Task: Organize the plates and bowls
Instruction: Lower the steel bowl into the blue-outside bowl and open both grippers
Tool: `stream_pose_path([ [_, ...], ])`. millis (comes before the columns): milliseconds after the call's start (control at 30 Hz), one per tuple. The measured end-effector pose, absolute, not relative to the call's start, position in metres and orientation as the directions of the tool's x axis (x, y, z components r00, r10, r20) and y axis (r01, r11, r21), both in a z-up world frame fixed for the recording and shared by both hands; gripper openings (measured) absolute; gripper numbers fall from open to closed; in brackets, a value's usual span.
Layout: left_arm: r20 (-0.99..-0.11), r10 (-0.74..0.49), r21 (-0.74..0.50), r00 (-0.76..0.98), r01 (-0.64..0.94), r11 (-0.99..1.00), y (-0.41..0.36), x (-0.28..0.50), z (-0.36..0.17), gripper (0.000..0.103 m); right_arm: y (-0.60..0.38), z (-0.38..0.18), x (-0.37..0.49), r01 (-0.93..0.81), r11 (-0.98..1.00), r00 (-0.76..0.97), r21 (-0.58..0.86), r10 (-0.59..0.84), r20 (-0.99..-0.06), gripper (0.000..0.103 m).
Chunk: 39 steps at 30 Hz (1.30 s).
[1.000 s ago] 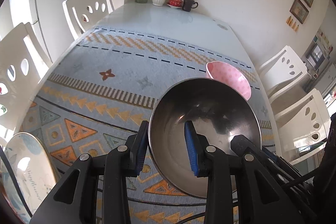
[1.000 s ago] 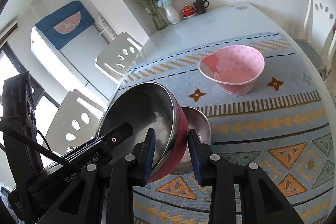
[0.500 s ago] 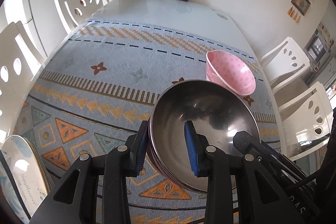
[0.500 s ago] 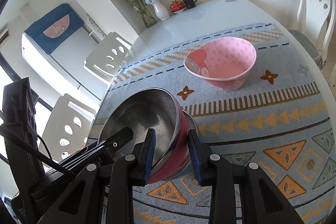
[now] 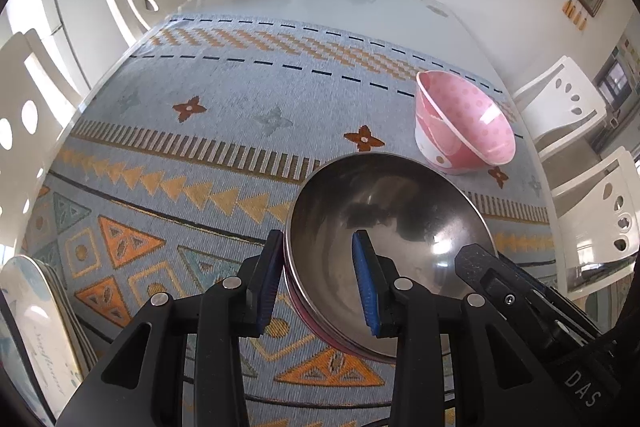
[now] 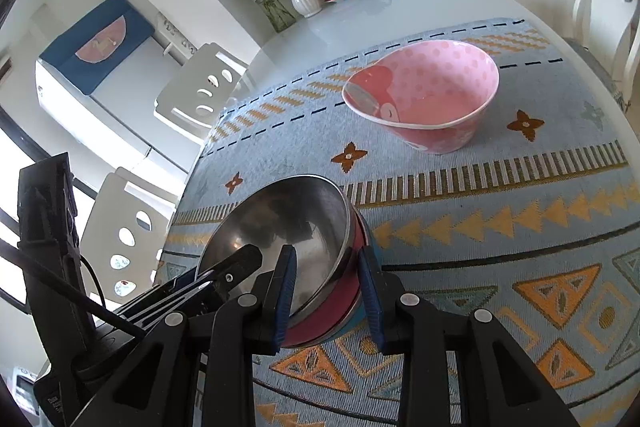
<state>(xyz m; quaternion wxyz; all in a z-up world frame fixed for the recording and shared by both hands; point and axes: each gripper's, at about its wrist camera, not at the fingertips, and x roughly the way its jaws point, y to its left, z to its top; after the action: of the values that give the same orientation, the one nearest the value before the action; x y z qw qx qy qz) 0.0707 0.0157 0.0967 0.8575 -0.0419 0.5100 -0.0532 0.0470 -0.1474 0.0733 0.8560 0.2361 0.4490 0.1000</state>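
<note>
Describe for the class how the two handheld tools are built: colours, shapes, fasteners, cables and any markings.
Both the left tool and right tool are matte black angular frames with silver round rivets and two flat fingers lined with blue pads. White lettering "DAS" marks one tool body. A black cable runs along the other's body.

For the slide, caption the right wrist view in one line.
Right gripper straddling the rim of nested steel bowls opposite the left gripper, pink bowl beyond.
</note>
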Motion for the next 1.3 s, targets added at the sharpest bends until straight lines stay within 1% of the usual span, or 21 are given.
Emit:
stream_pose_path([
  [67, -0.867, -0.126, -0.113, 0.482, 0.056, 0.992, 0.015, 0.070, 0.096, 0.031, -0.149, 0.069, 0.048, 0.042, 0.864, 0.569, 0.502, 0.393, -0.723, 0.032],
  [100, -0.865, -0.126, -0.111, 0.486, 0.060, 0.992, 0.014, 0.070, 0.096, 0.033, -0.150, 0.066, 0.049, 0.048, 0.858, 0.562, 0.511, 0.400, -0.724, 0.031],
  [200, -0.861, -0.109, -0.080, 0.496, 0.079, 0.994, 0.012, 0.068, 0.094, 0.033, -0.154, 0.060, 0.049, 0.063, 0.853, 0.560, 0.517, 0.399, -0.726, 0.033],
  [267, -0.886, -0.125, -0.106, 0.447, 0.068, 0.992, 0.014, 0.072, 0.083, 0.033, -0.153, 0.055, 0.050, 0.073, 0.855, 0.545, 0.513, 0.396, -0.739, 0.033],
  [300, -0.904, -0.139, -0.127, 0.405, 0.057, 0.990, 0.016, 0.074, 0.074, 0.036, -0.153, 0.052, 0.050, 0.081, 0.858, 0.537, 0.507, 0.391, -0.747, 0.033],
  [333, -0.896, -0.172, -0.165, 0.409, 0.054, 0.985, 0.020, 0.074, 0.071, 0.038, -0.152, 0.049, 0.051, 0.085, 0.863, 0.529, 0.499, 0.385, -0.756, 0.033],
  [367, -0.898, -0.169, -0.164, 0.407, 0.048, 0.985, 0.022, 0.073, 0.070, 0.042, -0.151, 0.045, 0.051, 0.088, 0.867, 0.515, 0.490, 0.381, -0.768, 0.033],
  [433, -0.897, -0.164, -0.160, 0.411, 0.044, 0.986, 0.022, 0.073, 0.069, 0.043, -0.154, 0.042, 0.049, 0.090, 0.849, 0.518, 0.520, 0.406, -0.753, 0.035],
  [500, -0.898, -0.158, -0.158, 0.410, 0.033, 0.987, 0.024, 0.074, 0.068, 0.049, -0.154, 0.042, 0.050, 0.089, 0.853, 0.519, 0.514, 0.400, -0.755, 0.037],
  [533, -0.900, -0.155, -0.158, 0.407, 0.026, 0.987, 0.025, 0.075, 0.068, 0.052, -0.155, 0.042, 0.051, 0.092, 0.858, 0.522, 0.506, 0.391, -0.758, 0.040],
  [567, -0.902, -0.151, -0.159, 0.404, 0.015, 0.987, 0.027, 0.075, 0.066, 0.057, -0.155, 0.041, 0.051, 0.100, 0.860, 0.522, 0.500, 0.382, -0.762, 0.045],
  [600, -0.904, -0.149, -0.161, 0.400, 0.004, 0.987, 0.030, 0.075, 0.065, 0.060, -0.156, 0.040, 0.051, 0.109, 0.861, 0.522, 0.497, 0.376, -0.766, 0.049],
  [633, -0.905, -0.155, -0.169, 0.396, 0.000, 0.986, 0.031, 0.075, 0.064, 0.060, -0.158, 0.038, 0.051, 0.125, 0.858, 0.520, 0.497, 0.370, -0.770, 0.055],
  [667, -0.907, -0.164, -0.177, 0.388, 0.001, 0.984, 0.032, 0.075, 0.065, 0.059, -0.161, 0.035, 0.051, 0.139, 0.848, 0.514, 0.512, 0.380, -0.769, 0.056],
  [700, -0.909, -0.171, -0.182, 0.379, 0.006, 0.983, 0.031, 0.075, 0.066, 0.055, -0.164, 0.033, 0.051, 0.145, 0.838, 0.509, 0.527, 0.393, -0.766, 0.057],
  [800, -0.908, -0.184, -0.187, 0.375, 0.029, 0.982, 0.030, 0.071, 0.072, 0.054, -0.166, 0.032, 0.049, 0.162, 0.830, 0.498, 0.534, 0.398, -0.770, 0.057],
  [1000, -0.865, -0.235, -0.243, 0.443, 0.039, 0.969, 0.034, 0.066, 0.104, 0.054, -0.171, 0.045, 0.042, 0.175, 0.810, 0.520, 0.560, 0.407, -0.751, 0.059],
  [1133, -0.837, -0.261, -0.267, 0.482, 0.058, 0.962, 0.035, 0.063, 0.129, 0.054, -0.177, 0.065, 0.036, 0.156, 0.810, 0.554, 0.565, 0.402, -0.729, 0.059],
  [1300, -0.817, -0.321, -0.303, 0.479, 0.117, 0.946, 0.035, 0.061, 0.161, 0.054, -0.187, 0.116, 0.021, 0.095, 0.844, 0.661, 0.528, 0.343, -0.667, 0.059],
])
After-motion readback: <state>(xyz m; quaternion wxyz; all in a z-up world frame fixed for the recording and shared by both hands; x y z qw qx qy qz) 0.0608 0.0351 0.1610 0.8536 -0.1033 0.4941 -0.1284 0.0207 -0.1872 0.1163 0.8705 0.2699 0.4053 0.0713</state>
